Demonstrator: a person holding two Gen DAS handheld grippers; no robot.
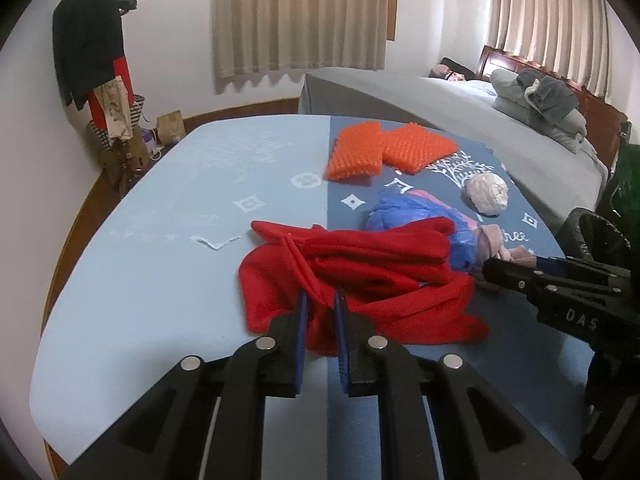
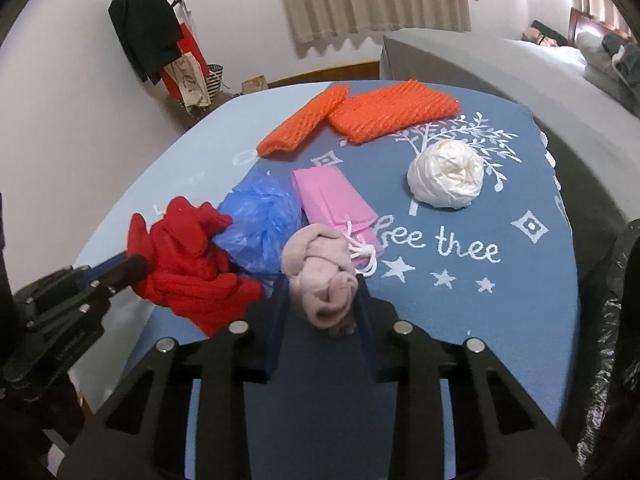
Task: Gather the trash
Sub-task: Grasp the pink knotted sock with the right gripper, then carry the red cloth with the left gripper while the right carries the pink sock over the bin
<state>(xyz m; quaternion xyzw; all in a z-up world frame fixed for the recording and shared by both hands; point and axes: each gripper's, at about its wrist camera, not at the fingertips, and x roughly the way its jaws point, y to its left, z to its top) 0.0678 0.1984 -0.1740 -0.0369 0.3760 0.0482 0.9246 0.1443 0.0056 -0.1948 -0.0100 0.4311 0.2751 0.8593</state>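
My left gripper (image 1: 320,300) is shut on a crumpled red cloth (image 1: 360,276) lying on the blue table cover; it also shows in the right wrist view (image 2: 188,264). My right gripper (image 2: 322,284) is closed around a balled dusty-pink cloth (image 2: 320,276), also seen in the left wrist view (image 1: 496,244). A crumpled blue plastic bag (image 2: 260,224) lies between the two cloths. A pink paper bag (image 2: 332,200) lies behind the pink cloth. A white crumpled plastic ball (image 2: 446,176) sits to the right.
Two orange foam nets (image 2: 360,116) lie at the far side of the table cover (image 2: 480,320). A black trash bag (image 2: 616,320) hangs at the right edge. A bed (image 1: 440,100) stands behind the table, and a coat rack (image 1: 92,40) at the left wall.
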